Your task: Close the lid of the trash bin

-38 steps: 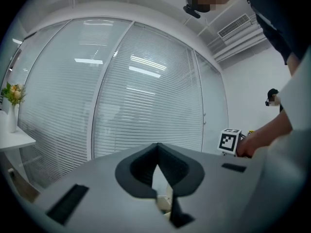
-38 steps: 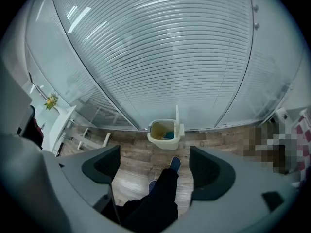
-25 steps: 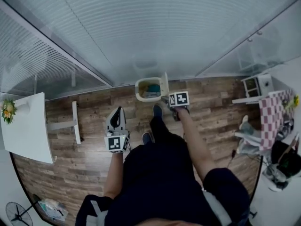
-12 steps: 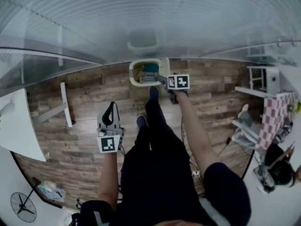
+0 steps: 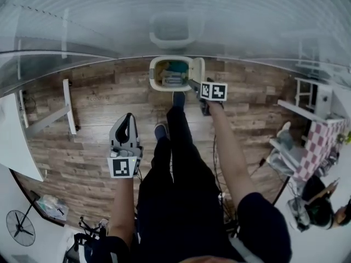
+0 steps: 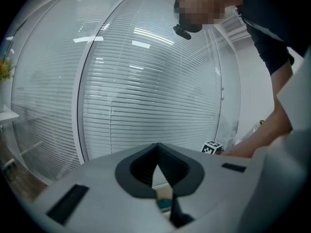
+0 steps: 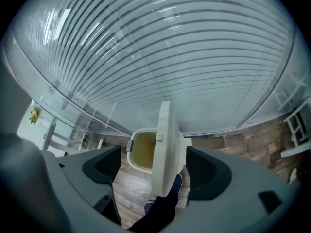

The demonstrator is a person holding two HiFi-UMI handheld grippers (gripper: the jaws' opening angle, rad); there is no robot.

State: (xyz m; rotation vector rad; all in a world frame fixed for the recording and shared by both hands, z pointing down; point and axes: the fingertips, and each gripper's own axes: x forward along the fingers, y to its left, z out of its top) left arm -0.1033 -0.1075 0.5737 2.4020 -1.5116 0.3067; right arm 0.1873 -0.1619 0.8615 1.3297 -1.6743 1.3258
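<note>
Even, soft daylight; heavy fisheye bending at edges; pale glare streaks across blinds [image 6: 146, 81].

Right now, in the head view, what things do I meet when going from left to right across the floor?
White table → left claw → trash bin → its raised lid → checkered cloth.

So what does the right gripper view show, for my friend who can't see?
A white lid stands upright and open between the spread grey jaws of the right gripper. Just left of it, the open trash bin sits on a wooden floor by a glass wall with blinds.
</note>
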